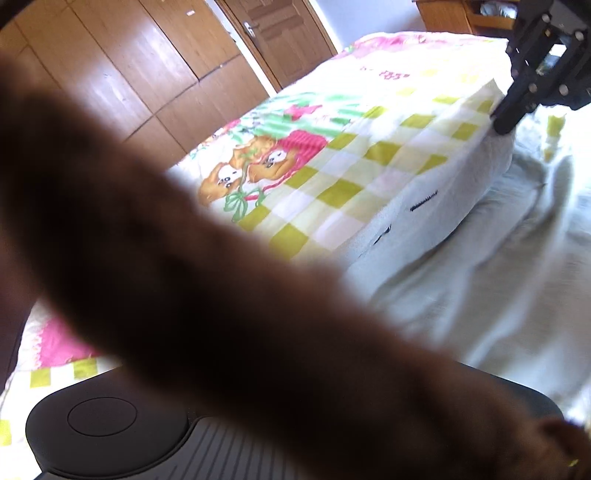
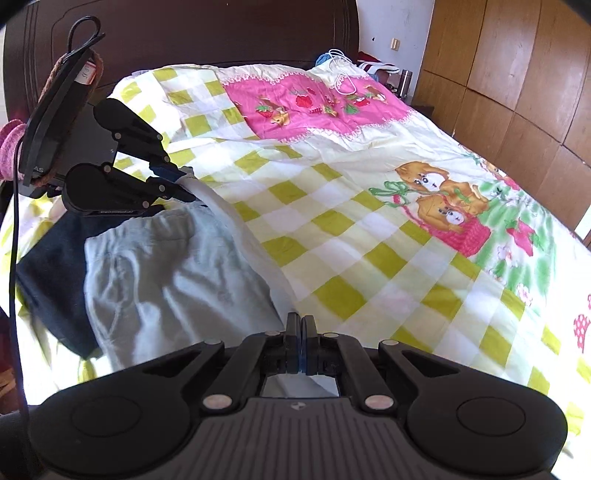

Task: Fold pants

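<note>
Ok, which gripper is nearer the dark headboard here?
Left. The left gripper pinches the pants further up the bed, on the side toward the headboard. The right gripper, shut on the pants, sits lower down the bed, farther from it.

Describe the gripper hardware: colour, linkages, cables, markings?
Both matte black. The right gripper has silver-pinned linkage arms, round side pods, a ribbed grey centre panel with a small logo. The left gripper has similar links, a black cable loop, and a flat black unit strapped on with brown band.

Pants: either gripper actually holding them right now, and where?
Both. Left gripper pinches the light pants at their far edge; right gripper is shut on the near edge, by the checked bedspread.
</note>
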